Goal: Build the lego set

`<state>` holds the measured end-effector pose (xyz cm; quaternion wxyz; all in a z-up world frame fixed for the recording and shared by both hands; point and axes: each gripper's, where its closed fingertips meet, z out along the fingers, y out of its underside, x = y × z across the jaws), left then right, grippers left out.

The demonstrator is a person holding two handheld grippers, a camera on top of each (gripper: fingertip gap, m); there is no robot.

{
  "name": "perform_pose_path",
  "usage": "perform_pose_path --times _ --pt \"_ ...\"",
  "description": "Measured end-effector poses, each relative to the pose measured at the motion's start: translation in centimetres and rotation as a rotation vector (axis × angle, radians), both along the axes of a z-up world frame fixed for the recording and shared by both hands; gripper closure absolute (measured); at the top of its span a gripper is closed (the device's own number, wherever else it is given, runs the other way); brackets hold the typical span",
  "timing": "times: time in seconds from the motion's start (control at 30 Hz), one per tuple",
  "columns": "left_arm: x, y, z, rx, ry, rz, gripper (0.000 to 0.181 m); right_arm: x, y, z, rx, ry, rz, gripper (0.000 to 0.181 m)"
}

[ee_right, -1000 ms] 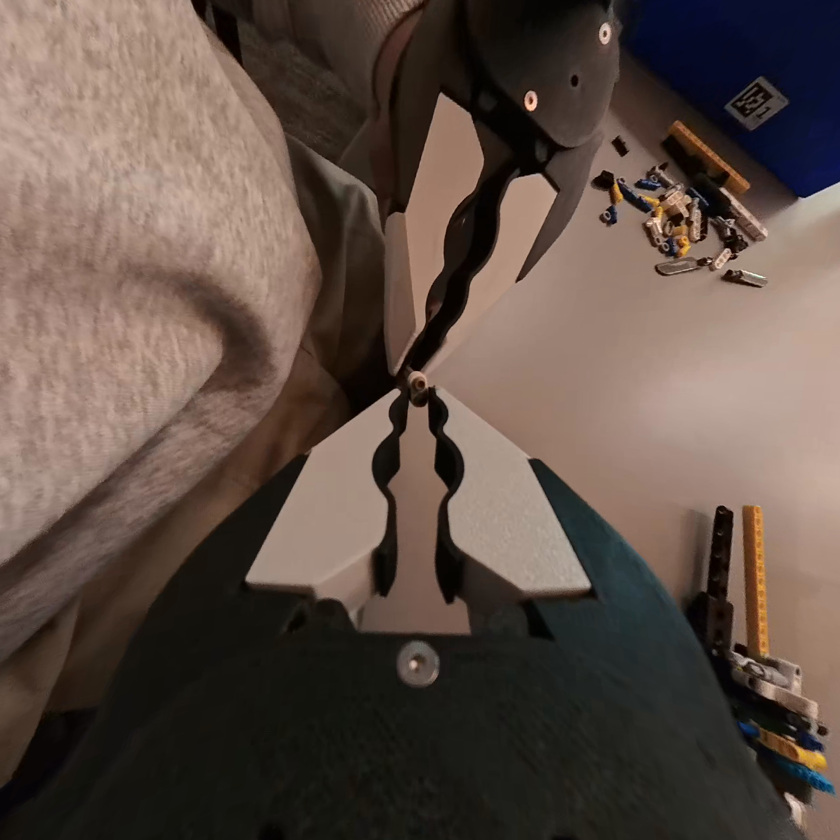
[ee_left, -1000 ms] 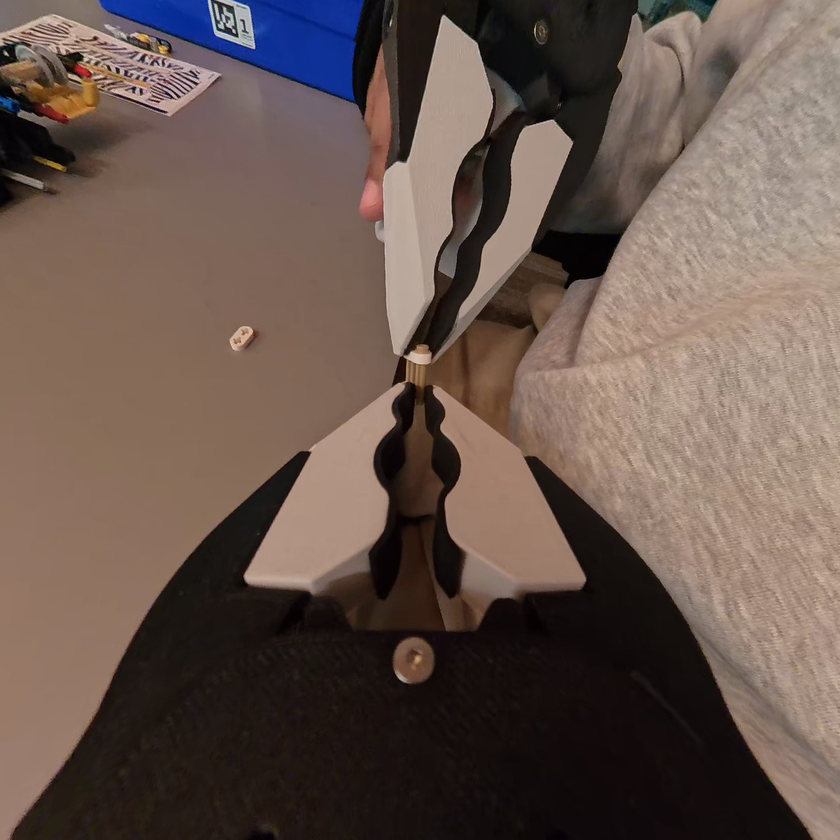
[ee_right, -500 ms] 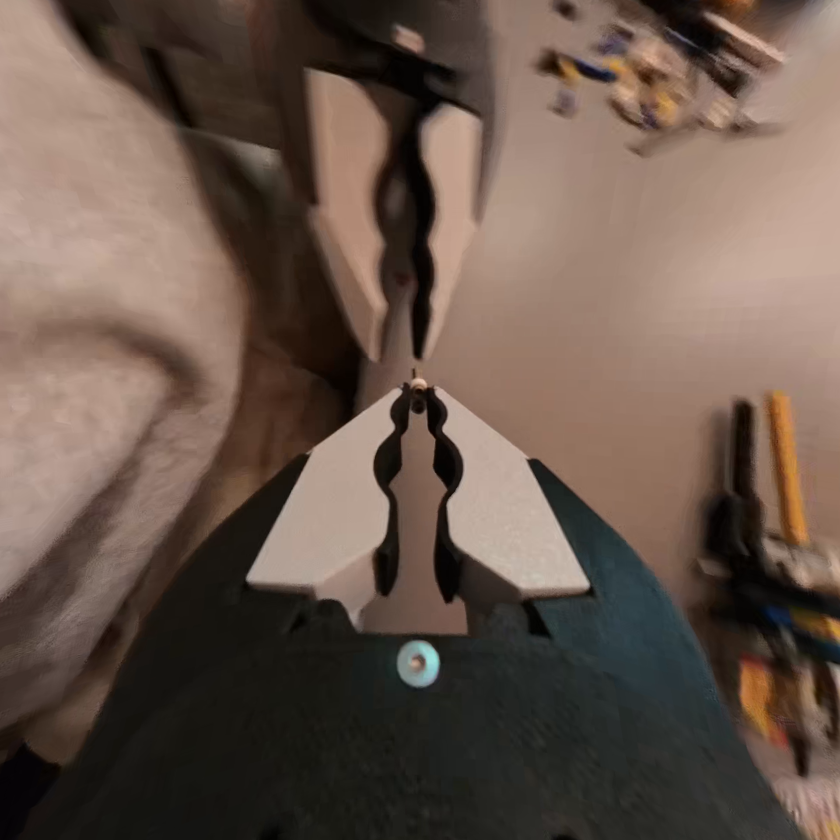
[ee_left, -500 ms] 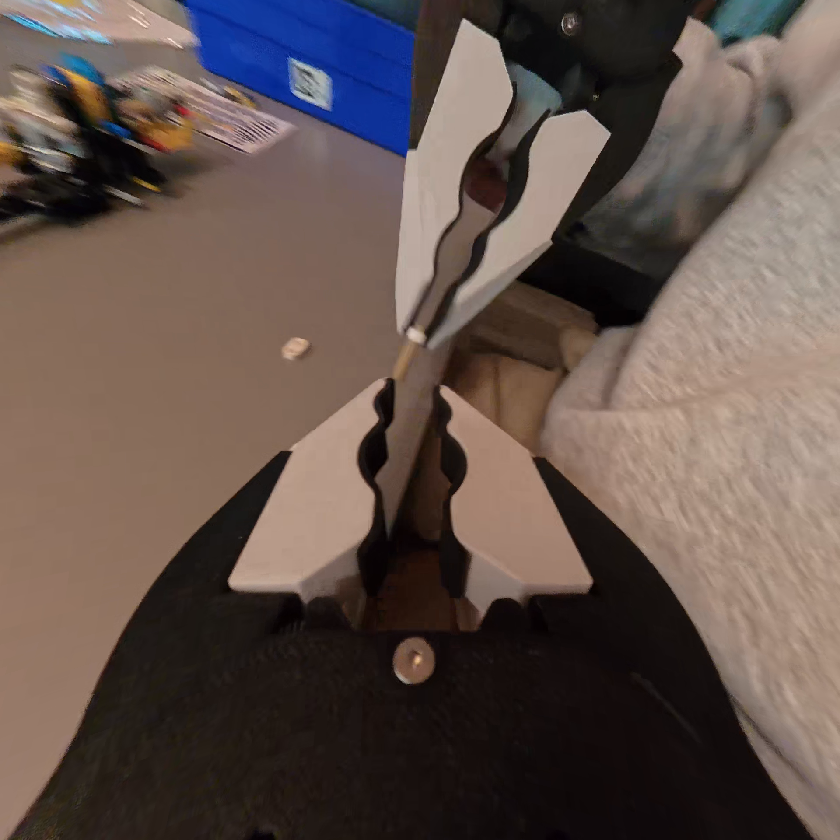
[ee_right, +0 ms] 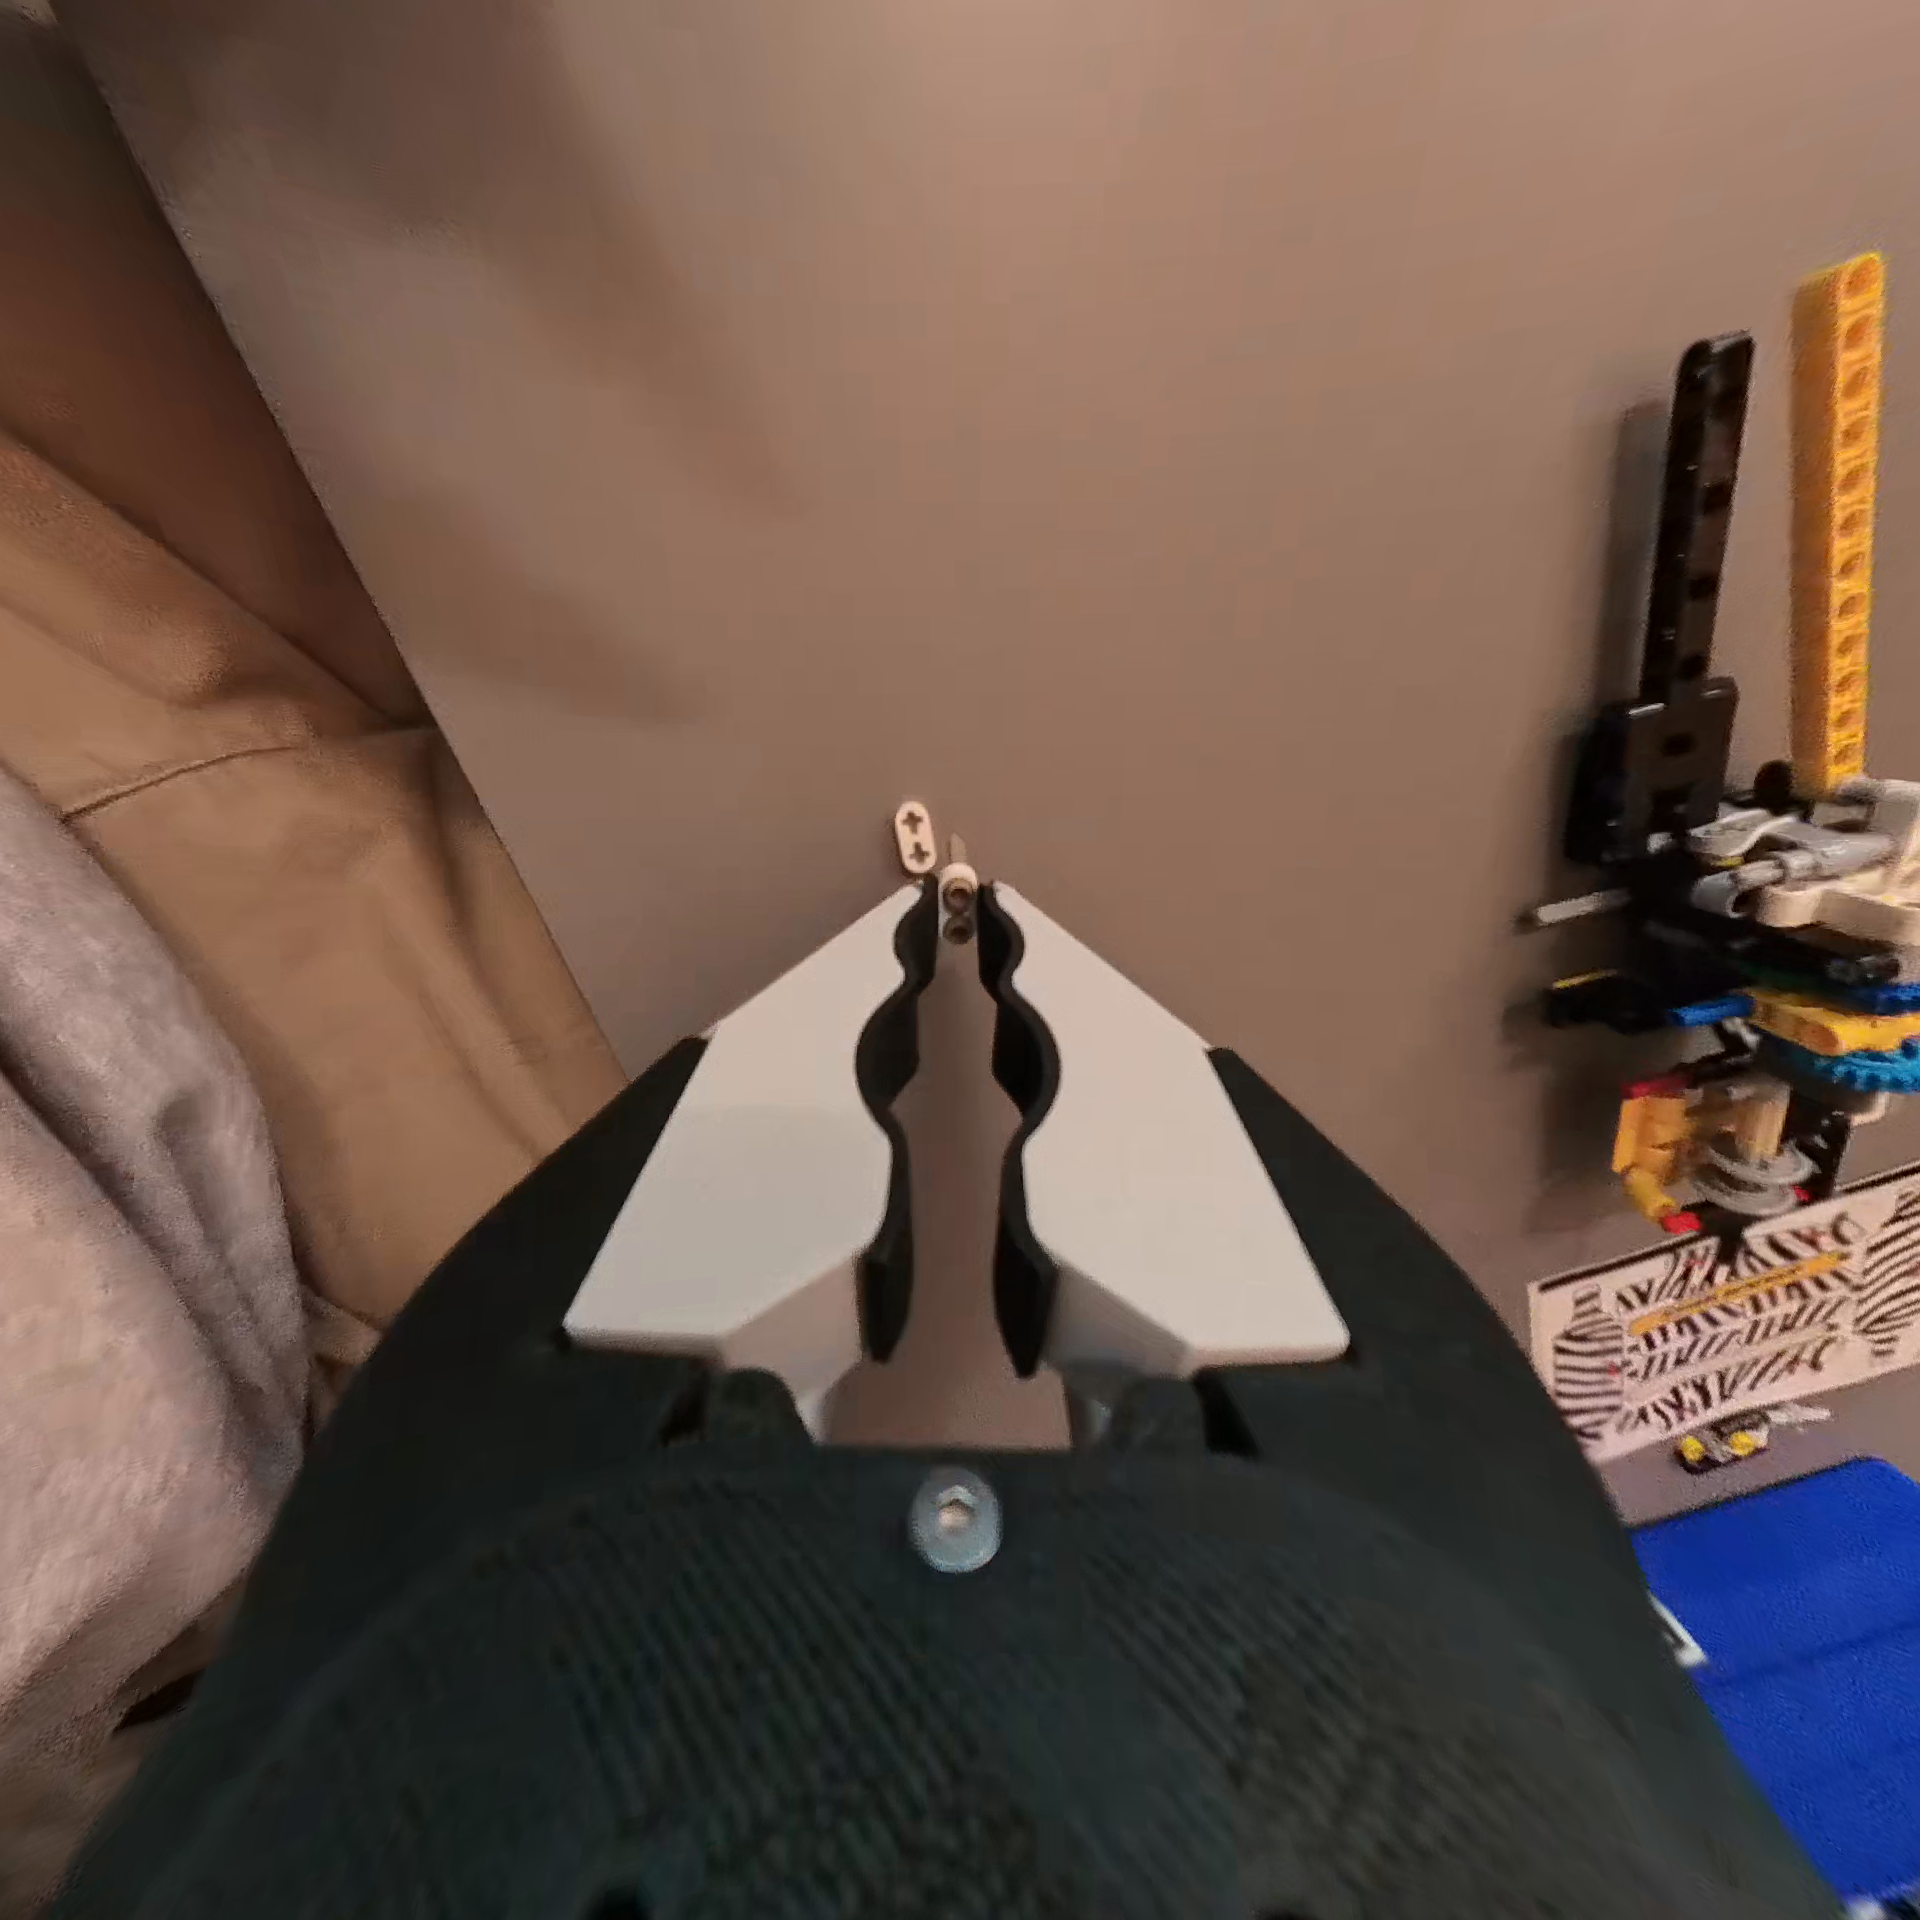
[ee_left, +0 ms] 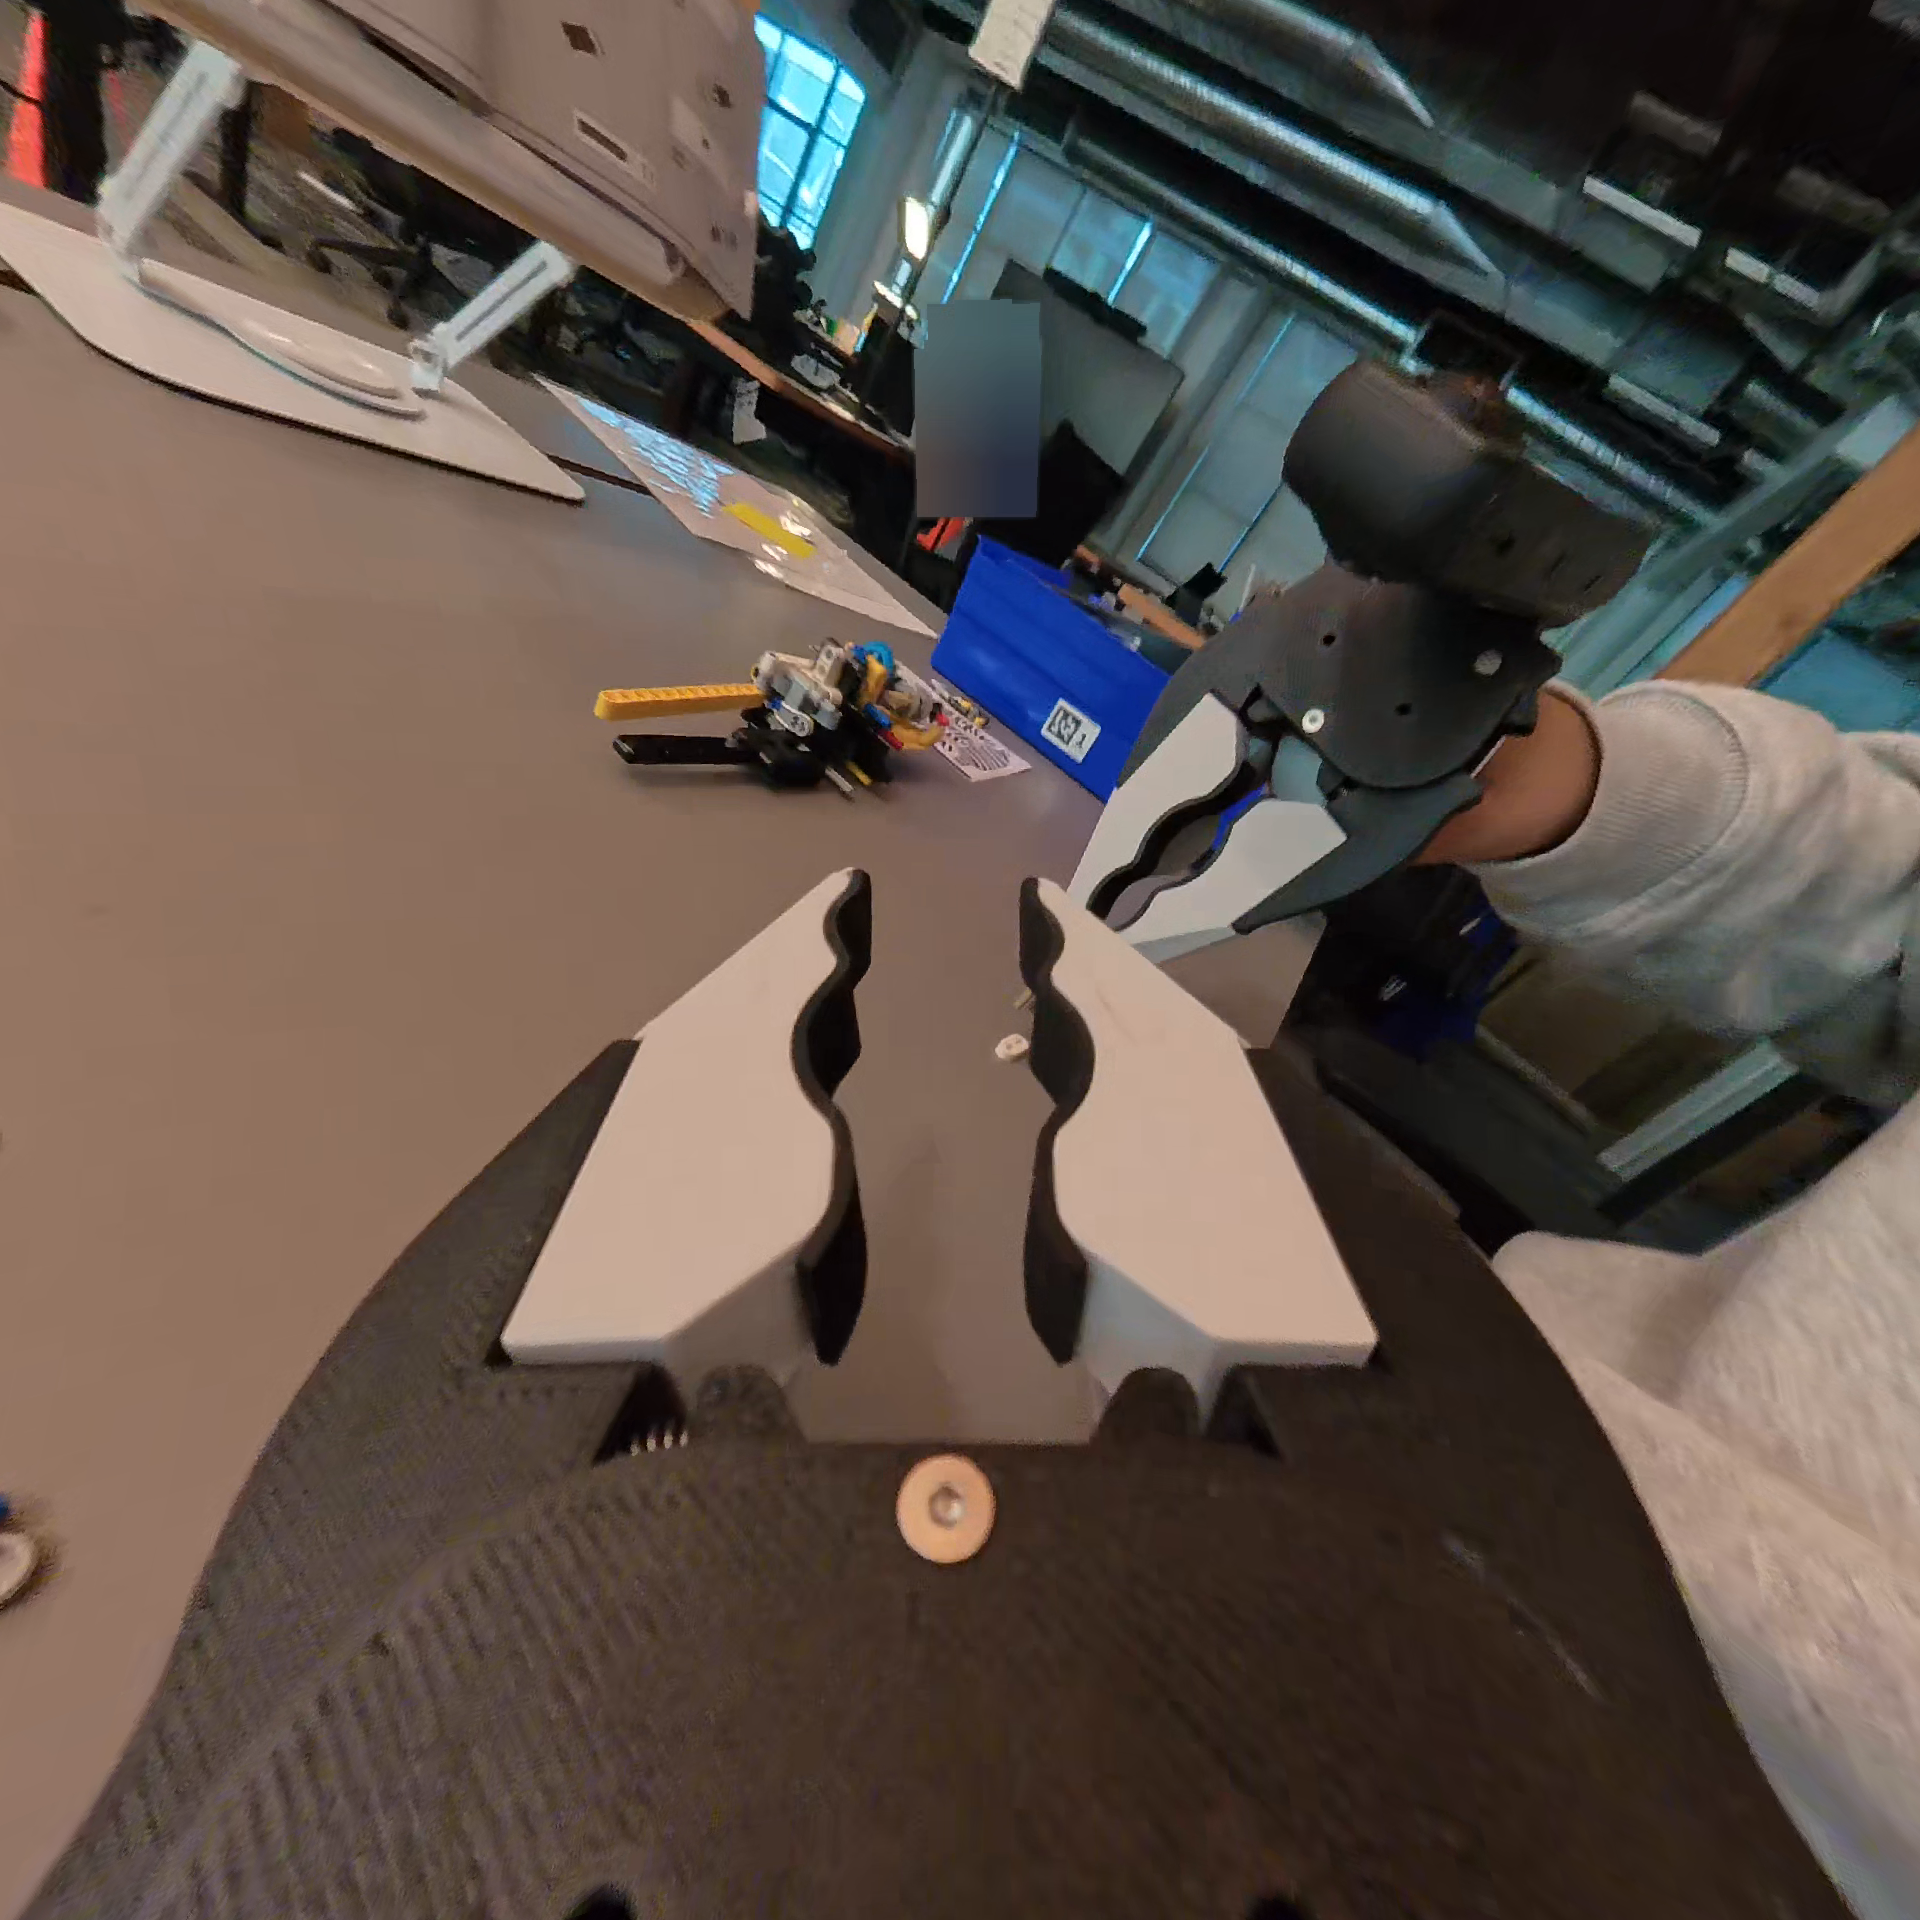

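Left tongs [ee_left: 943,894] have parted, empty; right tongs [ee_right: 957,891] clench the pin [ee_right: 958,896].

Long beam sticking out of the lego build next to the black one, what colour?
Yellow: the long beam, clearest in the right wrist view.

On the table [ee_left: 312,831] we find the half-built model [ee_left: 800,712] far and to the left in the left wrist view, its two long beams pointing left. Just right of it lies a sticker sheet [ee_left: 977,750], and right of that a bin [ee_left: 1039,665] at the table's far edge. Farther back on the left stands a lamp base on a board [ee_left: 312,364], with a booklet [ee_left: 727,499] to its right.

Nearer us, a small flat link [ee_right: 914,836] lies on the table near its right edge, just beside a pin [ee_right: 957,896] — the pin sits between the tips of the right gripper [ee_right: 957,902]. The left gripper [ee_left: 943,894] is nearest, with the right gripper just beyond it to the right.
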<state>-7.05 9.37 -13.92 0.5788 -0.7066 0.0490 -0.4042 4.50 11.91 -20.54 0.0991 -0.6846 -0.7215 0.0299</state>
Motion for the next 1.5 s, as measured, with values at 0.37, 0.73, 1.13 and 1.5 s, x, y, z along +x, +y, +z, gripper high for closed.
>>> perform_pose_path --times 0.37,0.73,1.13,1.5 --pt "0.4 -0.3 0.7 0.011 -0.080 -0.039 0.158 0.2 -0.4 -0.8 0.032 -0.213 0.075 0.175" --pt "0.4 -0.1 0.6 -0.003 -0.097 -0.047 0.158 -0.5 -0.7 -1.1 0.042 -0.218 0.130 0.175" --pt "0.5 -0.2 0.5 -0.006 -0.090 -0.052 0.158 -0.5 -0.6 -1.2 0.043 -0.213 0.123 0.175" --pt "0.6 -0.2 0.4 -0.008 -0.086 -0.056 0.158 -0.5 -0.6 -1.3 0.028 -0.206 0.123 0.175"
